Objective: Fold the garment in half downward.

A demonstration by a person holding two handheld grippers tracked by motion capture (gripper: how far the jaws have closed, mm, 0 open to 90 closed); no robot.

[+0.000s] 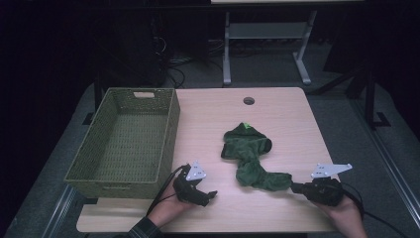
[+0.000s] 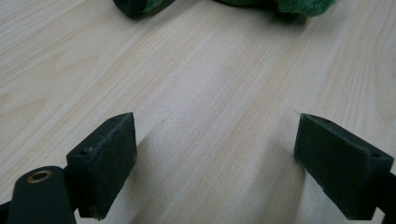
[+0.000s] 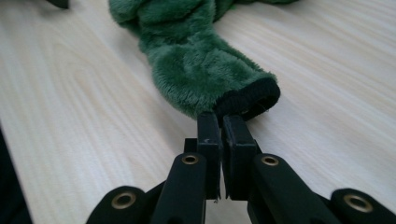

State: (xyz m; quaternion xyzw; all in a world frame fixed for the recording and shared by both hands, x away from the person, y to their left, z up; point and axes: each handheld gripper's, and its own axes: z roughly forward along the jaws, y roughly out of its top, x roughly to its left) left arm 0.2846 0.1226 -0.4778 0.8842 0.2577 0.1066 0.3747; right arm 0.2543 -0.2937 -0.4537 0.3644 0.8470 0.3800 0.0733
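Where my right gripper (image 3: 220, 122) meets the green plush garment (image 1: 250, 156), I see its jaws pressed together on the black cuff (image 3: 250, 99) at the garment's near end. My left gripper (image 1: 202, 194), jaws wide apart over bare wood, sits left of the garment, not touching it. The garment lies crumpled mid-table (image 1: 292, 116); the woven green basket (image 1: 168, 134) stands well left of it.

Dim room, grey carpet floor (image 1: 277, 69), white-legged desk frame (image 1: 267, 34) beyond light wooden table (image 1: 277, 114).
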